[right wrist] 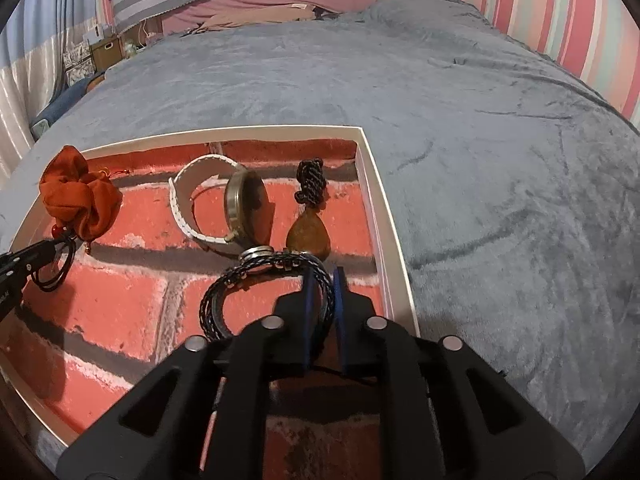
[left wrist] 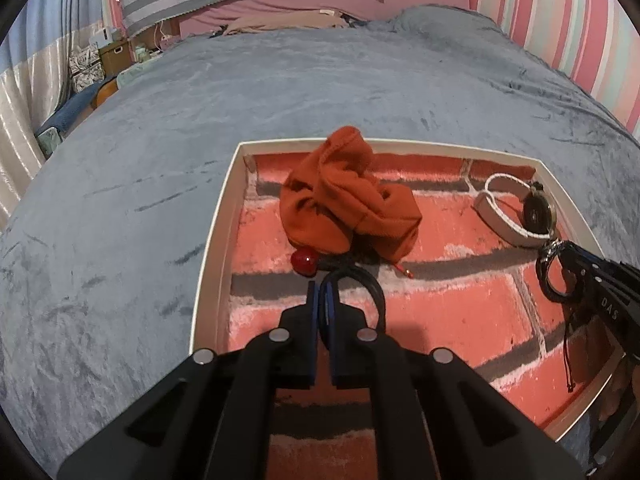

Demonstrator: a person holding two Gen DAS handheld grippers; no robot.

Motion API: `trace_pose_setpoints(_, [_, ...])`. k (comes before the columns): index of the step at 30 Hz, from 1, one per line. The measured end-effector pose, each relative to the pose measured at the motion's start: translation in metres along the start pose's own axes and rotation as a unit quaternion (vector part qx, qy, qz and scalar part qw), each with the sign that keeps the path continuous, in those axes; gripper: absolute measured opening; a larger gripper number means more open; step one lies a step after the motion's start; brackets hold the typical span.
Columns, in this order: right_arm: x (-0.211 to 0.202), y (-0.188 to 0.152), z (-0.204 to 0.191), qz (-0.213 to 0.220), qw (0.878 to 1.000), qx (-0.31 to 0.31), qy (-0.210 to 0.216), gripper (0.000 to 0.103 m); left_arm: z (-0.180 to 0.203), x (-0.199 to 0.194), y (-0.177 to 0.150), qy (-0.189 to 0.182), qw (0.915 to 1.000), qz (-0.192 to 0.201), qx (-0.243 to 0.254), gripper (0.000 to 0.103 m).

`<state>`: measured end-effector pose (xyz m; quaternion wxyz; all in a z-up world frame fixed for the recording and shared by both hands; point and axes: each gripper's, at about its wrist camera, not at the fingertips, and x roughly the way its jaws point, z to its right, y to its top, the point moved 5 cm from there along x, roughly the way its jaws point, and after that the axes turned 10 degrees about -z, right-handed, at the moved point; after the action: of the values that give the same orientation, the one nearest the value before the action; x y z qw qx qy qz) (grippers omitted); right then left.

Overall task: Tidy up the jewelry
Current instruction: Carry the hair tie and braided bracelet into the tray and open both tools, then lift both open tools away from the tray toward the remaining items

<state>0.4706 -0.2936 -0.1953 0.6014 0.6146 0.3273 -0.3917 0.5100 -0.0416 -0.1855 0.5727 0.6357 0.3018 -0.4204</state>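
A: Left wrist view – left gripper (left wrist: pixel 323 292) is sitting over the brick-print tray (left wrist: pixel 218 216), jaws nearly together and pinching a thin black cord loop (left wrist: pixel 370 282). Orange pouch (left wrist: pixel 348 204) is lying just ahead, red bead (left wrist: pixel 304 260) at its near edge. White-strap watch (left wrist: pixel 516 210) is lying far right in the tray. Tray is resting on the grey bedspread (left wrist: pixel 120 200).

B: Right wrist view?

A: Right gripper (right wrist: pixel 323 300) is straddling the braided bracelet (right wrist: pixel 256 280), which is lying on the tray floor; jaws are slightly apart, and the pads probably aren't pressing it – hard to tell. Amber pendant (right wrist: pixel 308 236) with knotted cord is lying just beyond, beside the watch. Left gripper is showing at the left edge, holding the black loop.
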Motion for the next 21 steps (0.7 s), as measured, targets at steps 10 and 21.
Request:
trace_pose_setpoints(10, [-0.046, 0.007, -0.005, 0.033, 0.999, -0.031, 0.015, 0.072, 0.007, -0.036, 0.001, 0.007, 0.9993, 0.033, 0.014, 0.070])
trace_pose_setpoints(21, [-0.149, -0.008, 0.010, 0.129, 0.991, -0.016, 0.015, 0.099, -0.015, -0.165, -0.002, -0.001, 0.9908, 0.135, -0.006, 0.097])
